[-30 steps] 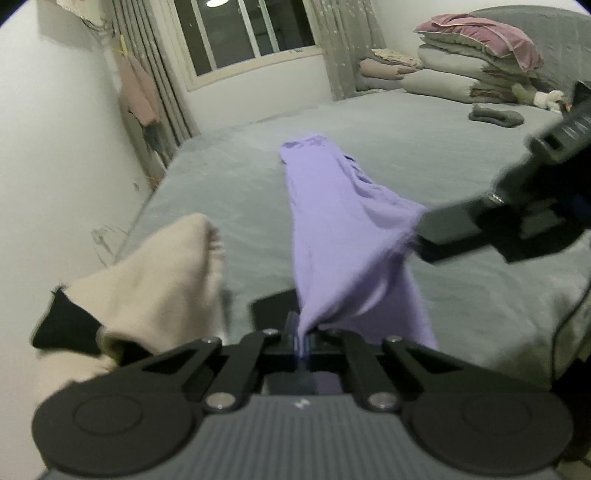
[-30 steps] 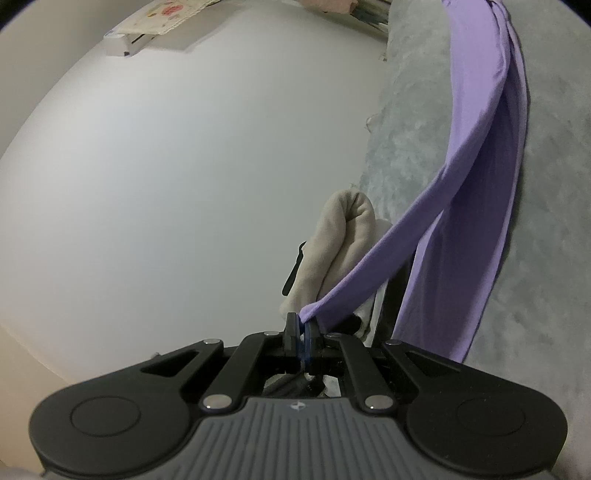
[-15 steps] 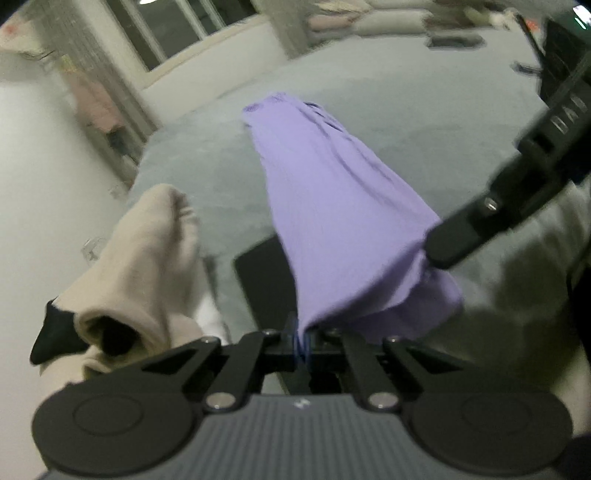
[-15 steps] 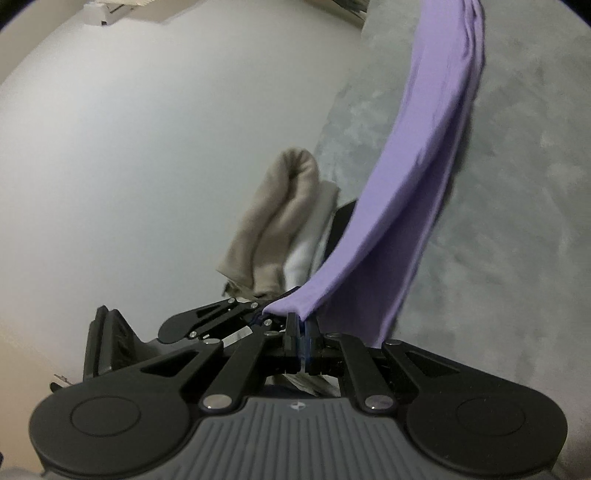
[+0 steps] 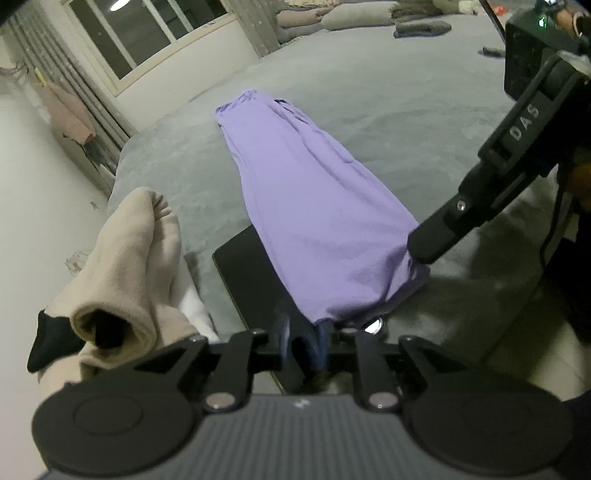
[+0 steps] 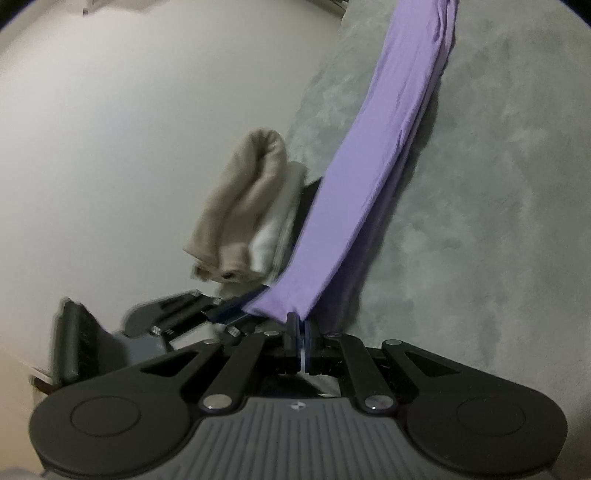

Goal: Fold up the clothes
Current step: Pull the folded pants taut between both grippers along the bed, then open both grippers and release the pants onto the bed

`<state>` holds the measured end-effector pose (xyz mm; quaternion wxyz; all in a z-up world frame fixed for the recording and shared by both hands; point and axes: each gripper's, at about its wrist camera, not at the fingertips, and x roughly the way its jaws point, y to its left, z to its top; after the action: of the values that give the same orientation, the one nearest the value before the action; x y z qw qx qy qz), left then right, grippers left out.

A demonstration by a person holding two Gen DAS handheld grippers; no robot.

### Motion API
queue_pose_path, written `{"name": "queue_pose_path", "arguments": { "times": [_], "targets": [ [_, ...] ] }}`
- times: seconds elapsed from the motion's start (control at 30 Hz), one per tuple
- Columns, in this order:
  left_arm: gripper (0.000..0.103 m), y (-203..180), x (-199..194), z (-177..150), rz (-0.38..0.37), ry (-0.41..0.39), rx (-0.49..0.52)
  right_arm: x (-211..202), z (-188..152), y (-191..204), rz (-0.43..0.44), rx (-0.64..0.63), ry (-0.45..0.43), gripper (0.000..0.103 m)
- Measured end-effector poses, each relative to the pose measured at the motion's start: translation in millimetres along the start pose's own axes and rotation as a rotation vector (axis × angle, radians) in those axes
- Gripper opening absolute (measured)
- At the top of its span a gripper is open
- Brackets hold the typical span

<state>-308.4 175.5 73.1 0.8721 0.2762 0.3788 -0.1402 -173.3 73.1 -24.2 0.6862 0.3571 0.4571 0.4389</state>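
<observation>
the long garment [image 5: 317,206] lies lengthwise down the bed [image 5: 406,110], its far end well in from the bed's far edge, its near end hanging off the near edge over a flat board [image 5: 243,280]. the left gripper [image 5: 303,345] sits under the near end's left part; the right gripper [image 6: 300,341] pinches its right corner. a rolled bundle [image 5: 136,266] rests at the bed's near left corner, left of the board. pillows [image 5: 354,18] are stacked along the far edge.

A wide grey bed cover [image 5: 369,96] fills the room; beyond it a dark window [image 5: 147,33] with grey curtains [image 5: 74,92], stacked pillows [image 5: 332,18] far off, pale wall [image 6: 129,129] alongside
</observation>
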Motion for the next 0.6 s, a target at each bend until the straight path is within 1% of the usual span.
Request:
{"name": "queue_pose_path", "arguments": {
  "times": [0.07,0.2,0.23,0.3,0.37,0.43,0.47,0.53,0.6],
  "targets": [
    [0.016,3,-3,-1,-0.008,-0.002,-0.012,-9,3,-4,0.039,0.033,-0.001,0.005],
    [0.019,6,-5,-2,-0.006,-0.004,-0.025,-7,6,-5,-0.040,0.014,0.031,0.006],
    [0.019,7,-5,-3,-0.007,-0.005,-0.029,-5,5,-6,-0.056,0.014,0.039,0.007],
    [0.022,9,-8,-5,-0.006,-0.007,-0.030,0,1,-8,-0.082,-0.006,0.048,0.008],
    [0.023,11,-11,-3,-0.001,-0.013,-0.032,8,-2,-4,-0.095,-0.032,0.062,0.009],
    [0.025,16,-16,-2,-0.002,-0.026,-0.043,10,-4,-2,-0.106,-0.056,0.079,0.015],
    [0.025,19,-19,-1,-0.005,-0.034,-0.053,12,-4,-2,-0.110,-0.067,0.089,0.016],
    [0.026,28,-28,1,-0.017,-0.055,-0.080,15,-6,-1,-0.119,-0.088,0.109,0.019],
    [0.027,39,-37,5,-0.045,-0.080,-0.125,15,-7,0,-0.131,-0.119,0.125,0.022]
  ]
}}
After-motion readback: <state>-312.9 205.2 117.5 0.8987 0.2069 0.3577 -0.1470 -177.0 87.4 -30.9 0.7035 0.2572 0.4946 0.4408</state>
